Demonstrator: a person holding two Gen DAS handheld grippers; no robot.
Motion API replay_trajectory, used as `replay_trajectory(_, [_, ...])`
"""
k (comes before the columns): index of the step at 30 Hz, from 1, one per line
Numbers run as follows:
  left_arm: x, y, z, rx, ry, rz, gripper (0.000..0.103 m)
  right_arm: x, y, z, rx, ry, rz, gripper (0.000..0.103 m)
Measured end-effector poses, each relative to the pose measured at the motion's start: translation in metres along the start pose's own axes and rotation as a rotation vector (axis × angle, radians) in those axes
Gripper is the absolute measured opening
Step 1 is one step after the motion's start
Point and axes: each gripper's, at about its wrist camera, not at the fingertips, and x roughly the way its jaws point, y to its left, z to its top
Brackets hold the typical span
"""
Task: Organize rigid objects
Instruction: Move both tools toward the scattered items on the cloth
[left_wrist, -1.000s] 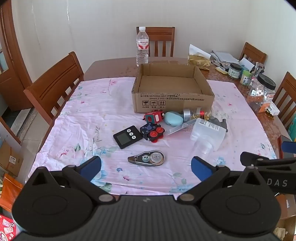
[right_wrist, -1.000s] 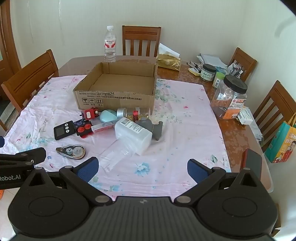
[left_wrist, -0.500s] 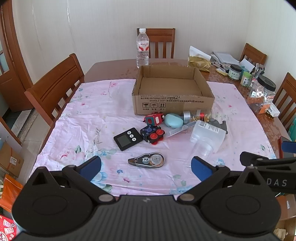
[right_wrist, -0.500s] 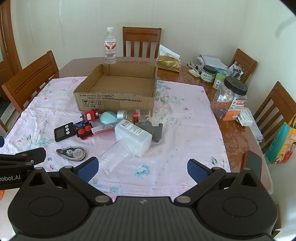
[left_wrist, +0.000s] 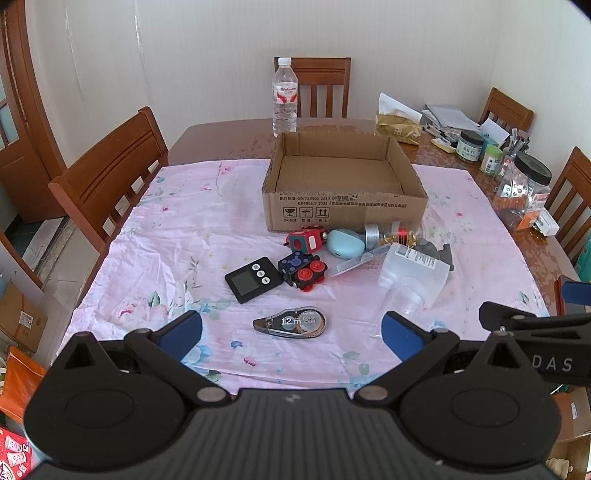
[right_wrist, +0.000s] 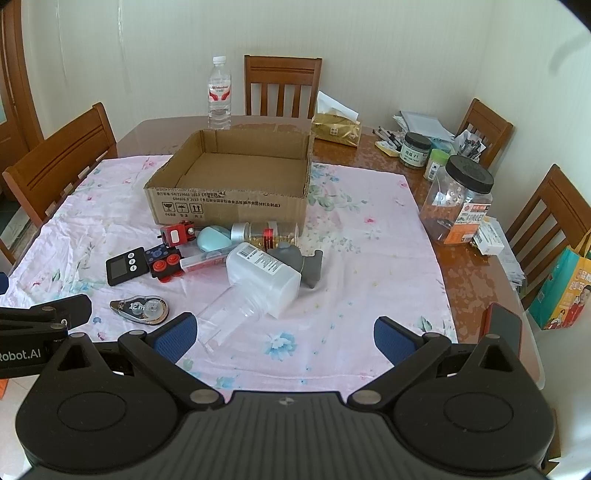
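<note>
Nothing had yet been put away, as far as could be judged: the cardboard box (left_wrist: 343, 199) stood open and bare inside on the pink floral cloth (left_wrist: 177, 236) spread over the counter (left_wrist: 221, 136), and every loose item still lay on the cloth in front of it. Both grippers were held back at the near edge, well apart from the items. The left gripper (left_wrist: 291, 332) was spread wide with nothing between its blue pads, and the right gripper (right_wrist: 282, 334) was likewise spread and empty.

Nearest the left gripper lay the correction tape dispenser (left_wrist: 291, 325), alone and unobstructed. Beyond it were seen the black digital timer (left_wrist: 249, 278), a dark toy train car with red wheels (left_wrist: 303, 269), a red toy car (left_wrist: 304, 240), a pale blue oval case (left_wrist: 343, 247), a small glass bottle with a silver cap (right_wrist: 264, 232) lying against the box wall, a slim clear case (right_wrist: 203, 260), a large translucent plastic bottle (right_wrist: 258, 280) on its side, and a grey object (right_wrist: 303, 262) partly hidden behind it.

The middle cluster was packed closely, several pieces touching, so a clean grasp there was judged harder than at the edges. Outside the cloth stood a water bottle (left_wrist: 284, 99), a clear jar with a black lid (right_wrist: 460, 199) and other clutter, none of it blocking the box.
</note>
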Motion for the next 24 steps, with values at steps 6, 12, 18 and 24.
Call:
replay_trajectory(6, [0.0004, -0.0016, 0.0010, 0.000, -0.001, -0.002, 0.103, 0.0006, -0.0010, 0.0008, 0.001, 0.000, 0.000, 0.103])
replay_trajectory(12, [0.0024, -0.0057, 0.0034, -0.001, -0.002, 0.000, 0.103, 0.0033, -0.0053, 0.0063, -0.002, -0.003, 0.003, 0.103])
replay_trajectory(18, [0.0028, -0.0066, 0.0045, -0.003, -0.003, 0.000, 0.103, 0.0045, -0.0046, 0.0064, -0.012, -0.006, -0.002, 0.103])
replay_trajectory(24, [0.0031, -0.0075, 0.0065, 0.001, -0.004, -0.003, 0.103, 0.0056, -0.0053, 0.0075, -0.014, -0.007, -0.001, 0.103])
